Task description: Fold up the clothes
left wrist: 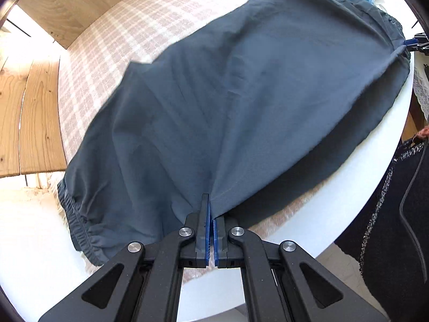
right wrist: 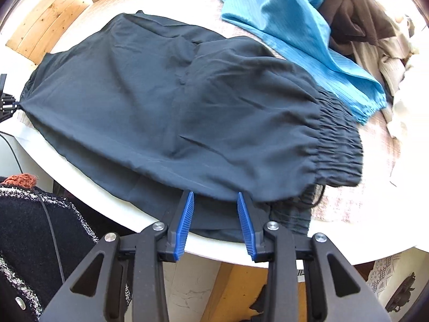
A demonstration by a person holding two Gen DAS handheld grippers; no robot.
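A dark navy garment (left wrist: 228,102) with gathered elastic bands lies spread over the round white table (left wrist: 362,187). My left gripper (left wrist: 211,214) is shut on the garment's near edge, and the cloth is pulled taut from the pinch. In the right wrist view the same dark garment (right wrist: 174,107) lies flat, its elastic band (right wrist: 337,145) to the right. My right gripper (right wrist: 215,201) is open, its blue pads either side of the garment's near edge at the table rim. The left gripper shows in the right wrist view (right wrist: 6,104), holding the far left corner.
A plaid cloth (left wrist: 107,67) covers the table. A bright blue garment (right wrist: 289,32), a brown garment (right wrist: 354,18) and pale clothes (right wrist: 394,80) are piled at the back right. The person's black knit sleeve (right wrist: 32,228) is at the near left. Wooden floor surrounds the table.
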